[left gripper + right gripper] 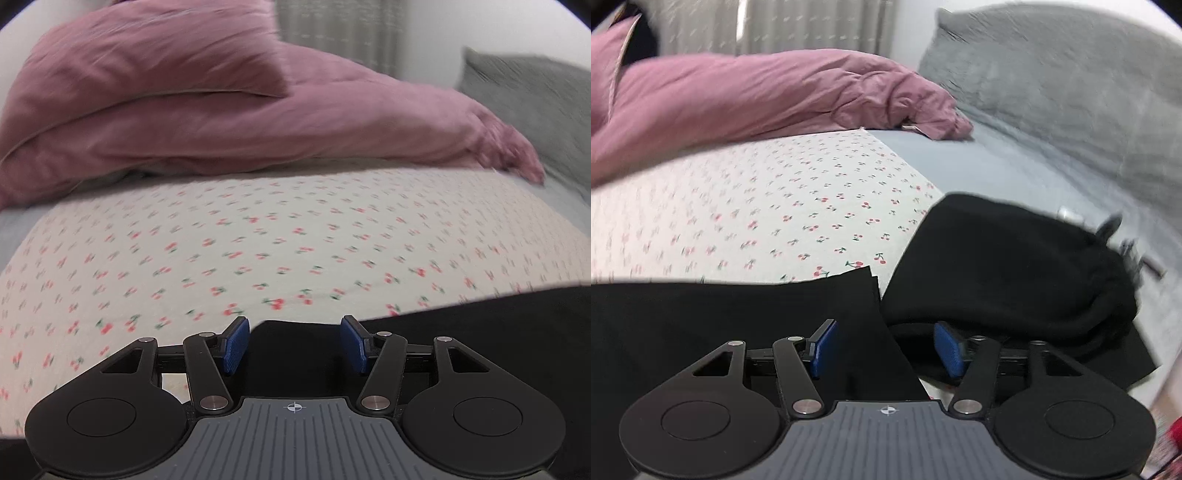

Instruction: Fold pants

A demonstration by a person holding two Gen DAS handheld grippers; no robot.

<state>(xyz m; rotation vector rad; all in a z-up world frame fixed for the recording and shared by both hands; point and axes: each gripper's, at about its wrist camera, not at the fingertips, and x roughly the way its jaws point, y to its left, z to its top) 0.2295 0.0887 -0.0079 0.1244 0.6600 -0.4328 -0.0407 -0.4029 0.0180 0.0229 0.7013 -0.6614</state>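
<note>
Black pants (pixel 990 266) lie on a cherry-print sheet (pixel 798 206) on a bed. In the right wrist view a flat leg end (pixel 738 317) reaches left and the bunched waist part lies to the right. My right gripper (pixel 884 347) is open, with the corner of the leg end between its blue pads (pixel 823 349). In the left wrist view the pants (pixel 480 325) show as a black edge at lower right. My left gripper (pixel 293 343) is open over a corner of the black cloth, its blue pads (pixel 236 345) wide apart.
A pink duvet (pixel 221 122) and pink pillow (pixel 147 55) lie at the back of the bed. A grey blanket (pixel 1071 85) is heaped at the right. A light blue sheet (pixel 979 162) shows beside the cherry-print sheet (pixel 258 240). Curtains (pixel 775 26) hang behind.
</note>
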